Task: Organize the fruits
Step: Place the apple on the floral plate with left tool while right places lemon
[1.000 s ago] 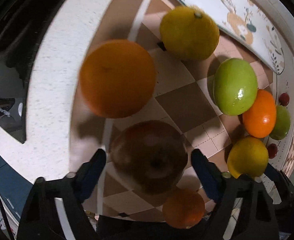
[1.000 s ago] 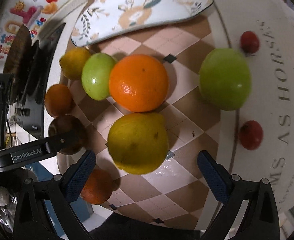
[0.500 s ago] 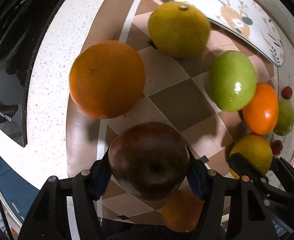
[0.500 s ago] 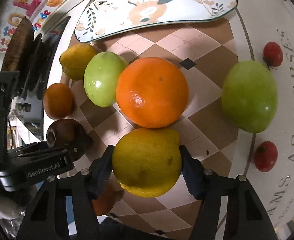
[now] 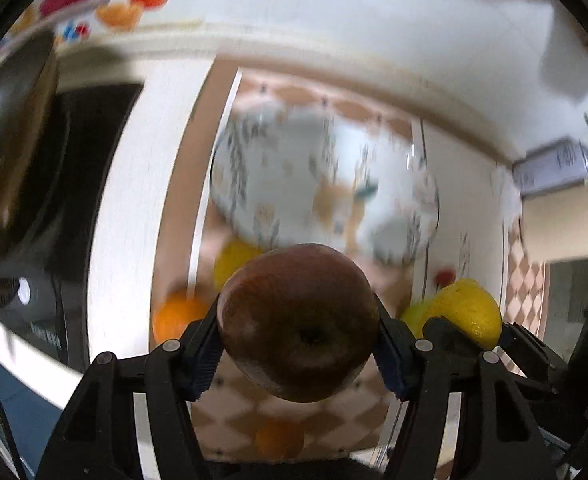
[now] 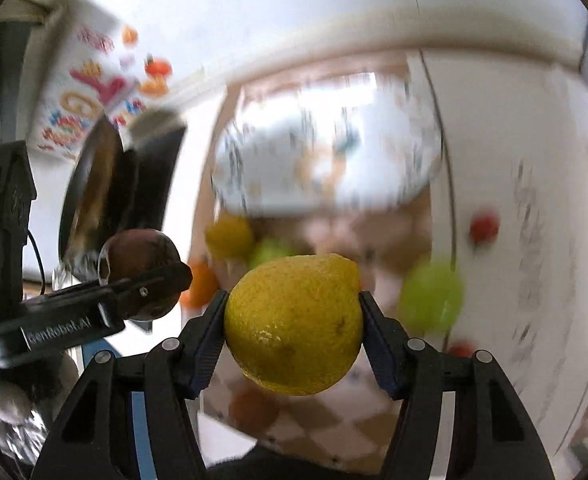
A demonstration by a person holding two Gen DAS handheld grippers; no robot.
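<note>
My left gripper (image 5: 298, 340) is shut on a dark red apple (image 5: 298, 320) and holds it up above the checkered mat. My right gripper (image 6: 294, 328) is shut on a yellow lemon (image 6: 294, 324), also lifted. The lemon (image 5: 470, 312) shows at the right of the left wrist view, and the apple (image 6: 134, 256) in the left gripper at the left of the right wrist view. A patterned oval plate (image 5: 322, 184) lies ahead on the mat; it also shows in the right wrist view (image 6: 326, 152). The background is blurred.
On the mat lie another lemon (image 5: 234, 258), oranges (image 5: 174, 316) (image 5: 278, 438), green apples (image 6: 430, 296) and small red tomatoes (image 6: 484, 228). A dark stove (image 5: 54, 200) with a pan (image 6: 90, 188) sits left. A box (image 5: 558, 220) stands at the right.
Both grippers closed on their fruits, the left on the apple and the right on the lemon, then lifted them off the mat and tilted up toward the plate.
</note>
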